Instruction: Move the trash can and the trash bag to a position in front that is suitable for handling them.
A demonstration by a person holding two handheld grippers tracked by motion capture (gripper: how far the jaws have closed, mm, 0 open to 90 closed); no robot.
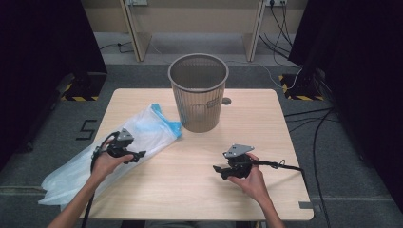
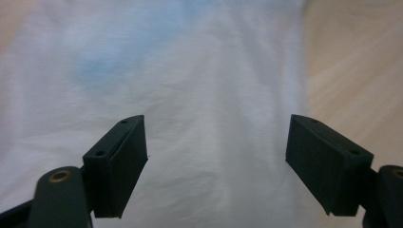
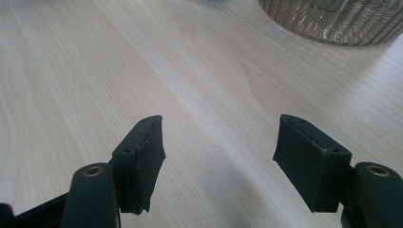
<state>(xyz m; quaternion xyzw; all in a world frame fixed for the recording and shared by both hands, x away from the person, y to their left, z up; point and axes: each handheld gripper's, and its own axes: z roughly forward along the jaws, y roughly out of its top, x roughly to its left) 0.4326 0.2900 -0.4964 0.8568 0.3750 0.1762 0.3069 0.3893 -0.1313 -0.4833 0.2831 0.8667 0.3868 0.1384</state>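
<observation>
While the left gripper point(image 1: 140, 155) hovers over the plastic bag point(image 1: 138, 137), its jaws stand wide apart, grasping nothing. Bag lies along the table's point(image 1: 190, 190) left edge, its tail hanging off the near-left corner, its blue-tinted mouth just beside the mesh bin point(image 1: 198, 92). In the left gripper view the bag point(image 2: 209, 95) spreads between and beyond both fingers point(image 2: 119, 161); contact unclear, probably just above it. Right gripper point(image 1: 217, 169) sits toward the near-right part of the table, jaws released, bare wood between the fingers point(image 3: 142, 161), well apart from the bag. Bin stands at the far edge, centre.
</observation>
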